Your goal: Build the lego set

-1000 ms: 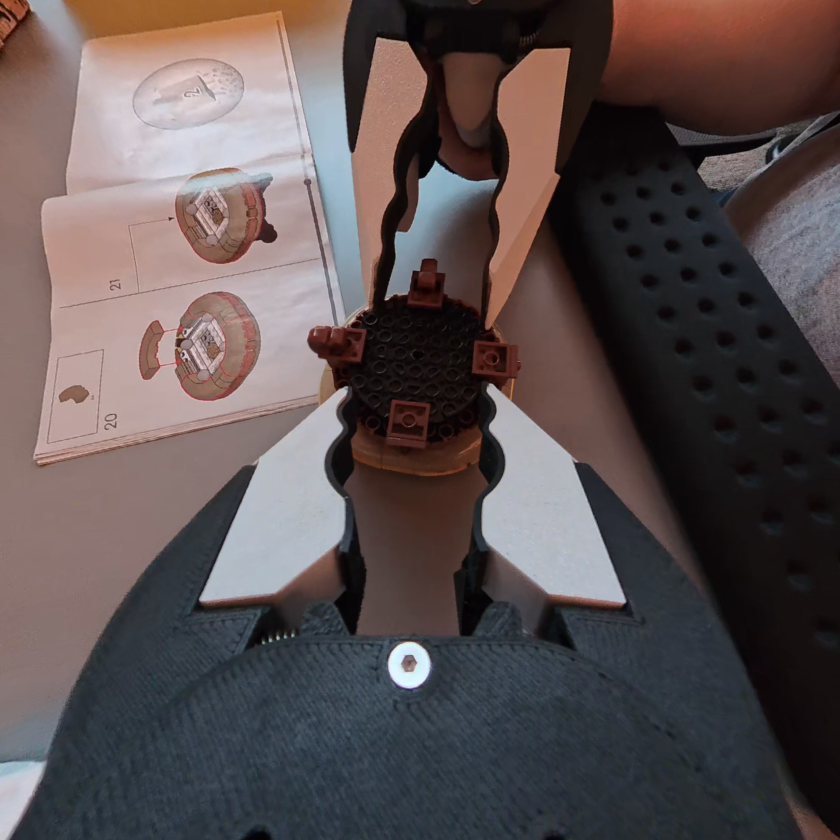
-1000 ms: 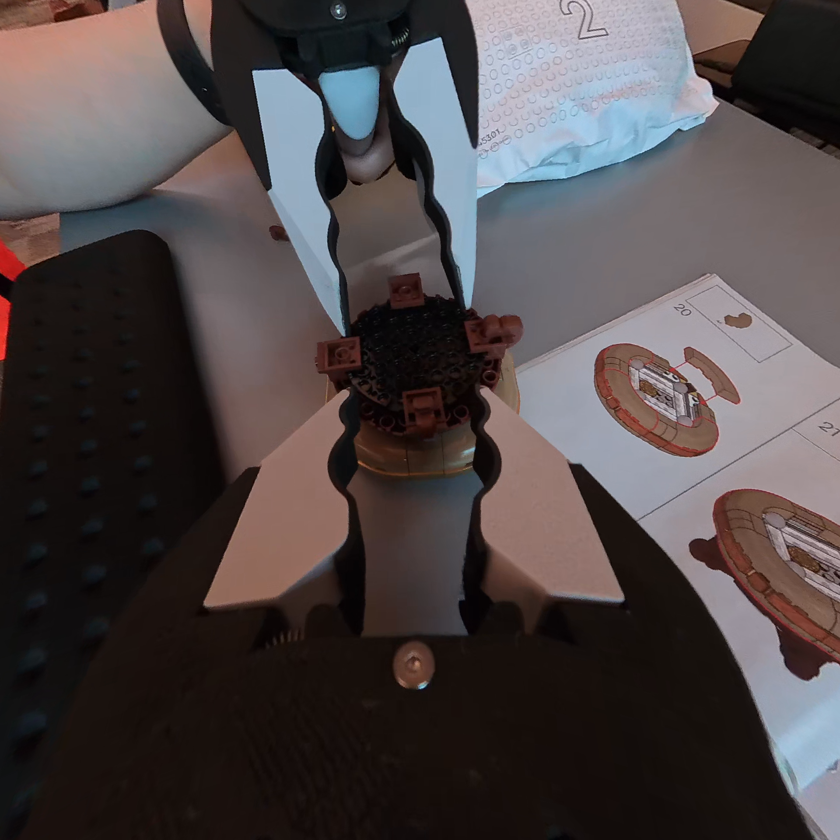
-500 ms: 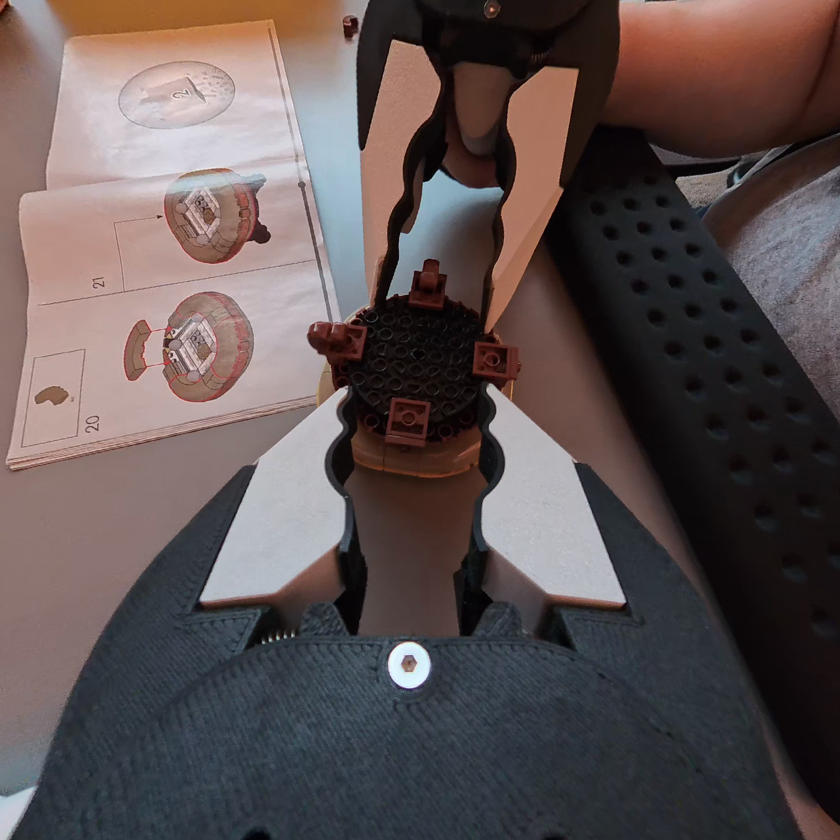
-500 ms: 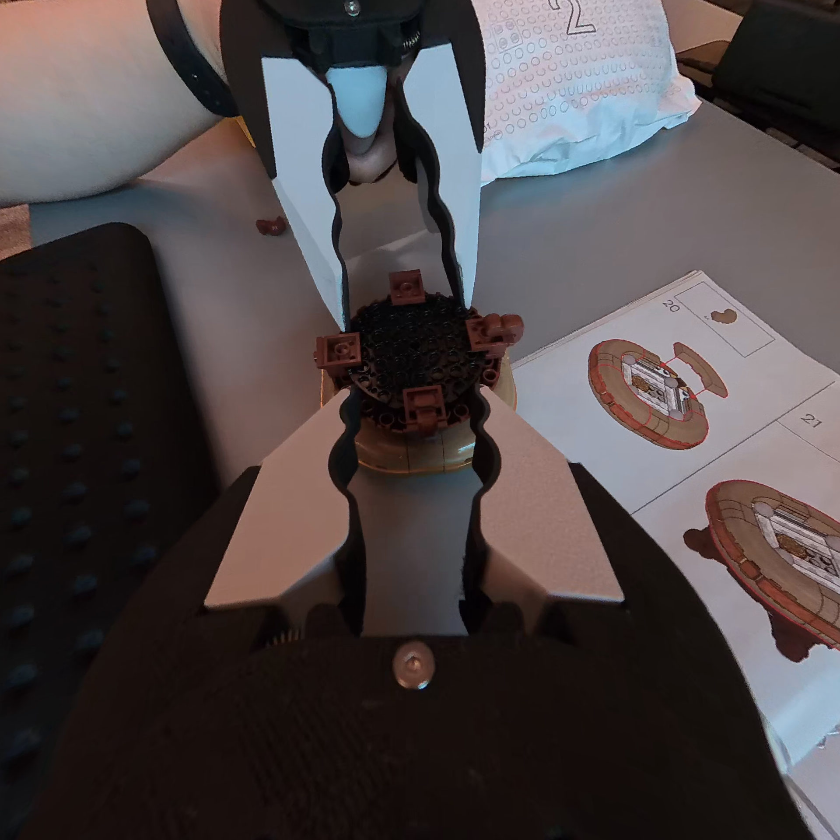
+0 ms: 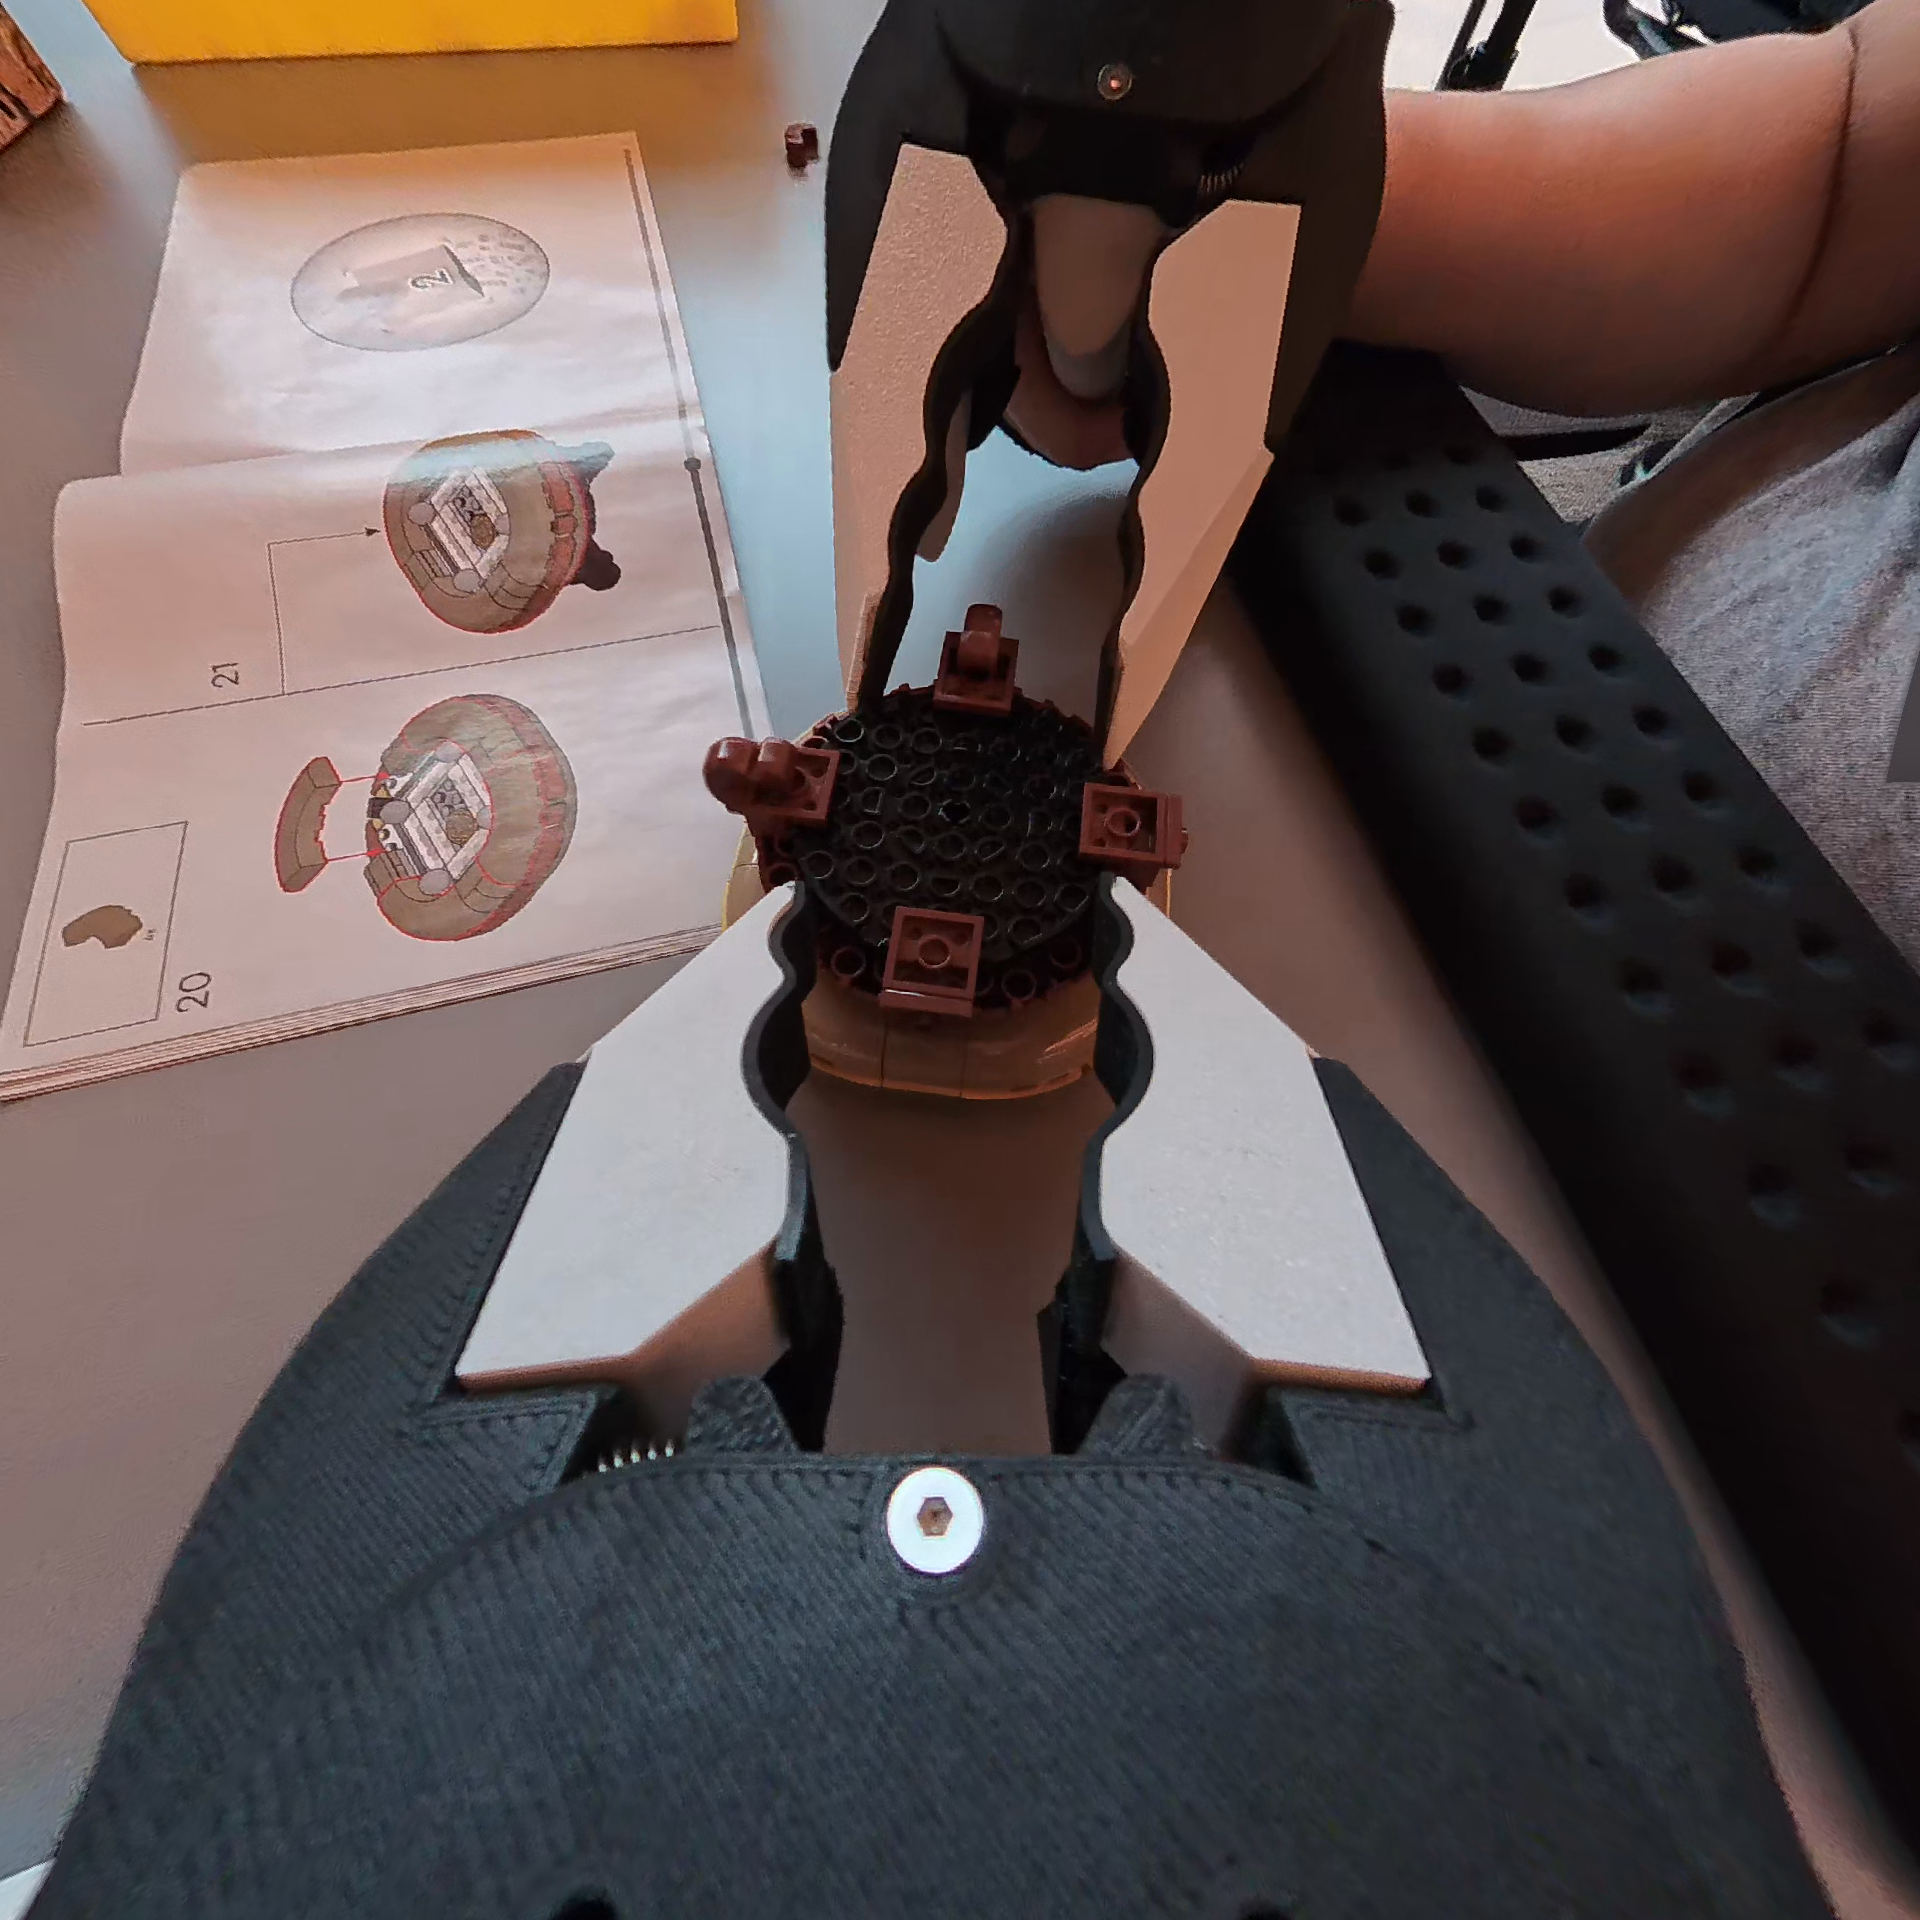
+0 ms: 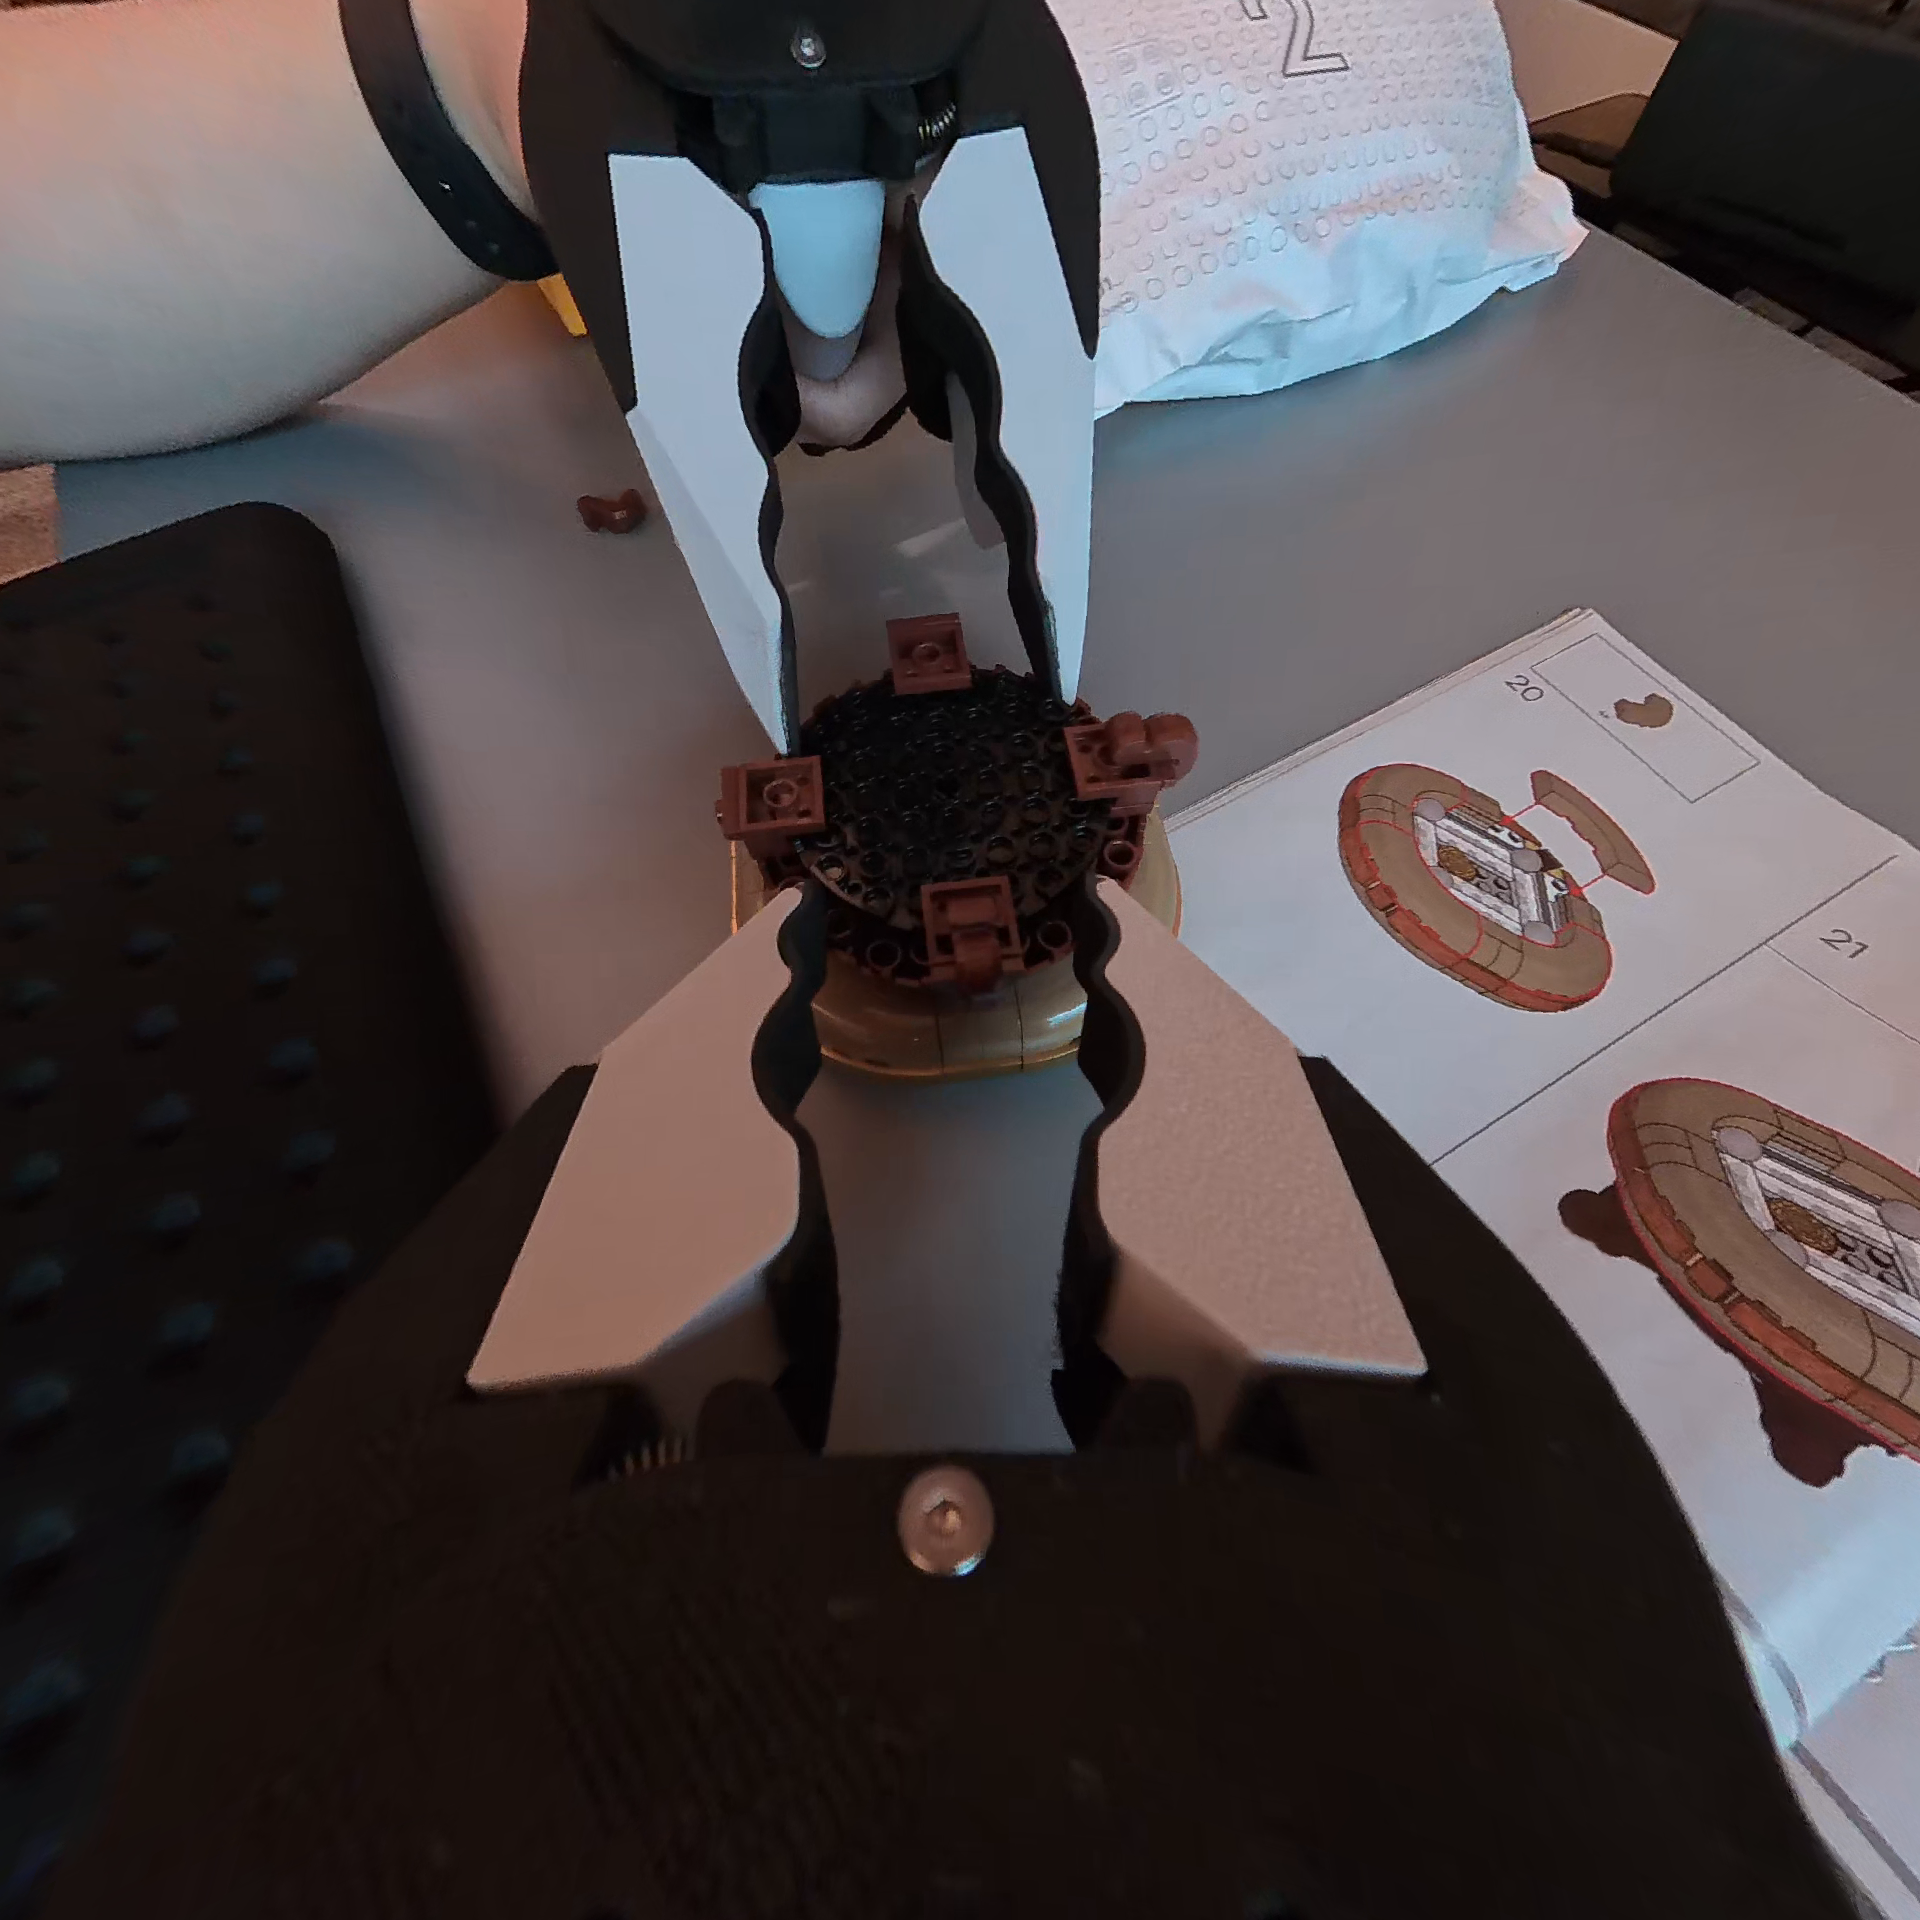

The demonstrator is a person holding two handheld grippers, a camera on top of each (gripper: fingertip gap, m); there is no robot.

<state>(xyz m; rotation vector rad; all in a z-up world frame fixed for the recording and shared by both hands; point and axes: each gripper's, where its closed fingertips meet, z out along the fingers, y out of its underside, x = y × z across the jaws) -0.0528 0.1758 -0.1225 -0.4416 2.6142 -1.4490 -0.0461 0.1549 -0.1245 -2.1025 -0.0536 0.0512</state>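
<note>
We clamp the light, rigid round lego build (image 5: 951, 831) by its rim: left gripper (image 5: 948, 935) jaws at 6 o'clock, right gripper (image 6: 945, 925) opposite; brown brackets (image 5: 1130, 821) could pop off.

The round lego model (image 5: 951, 831) lies upside down, its top face hidden. The instruction booklet (image 6: 1621, 935) runs off the picture's right edge beside it.

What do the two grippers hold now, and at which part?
Both hold the round lego model, underside up: the left gripper and the right gripper each clamp opposite sides of its rim.
</note>
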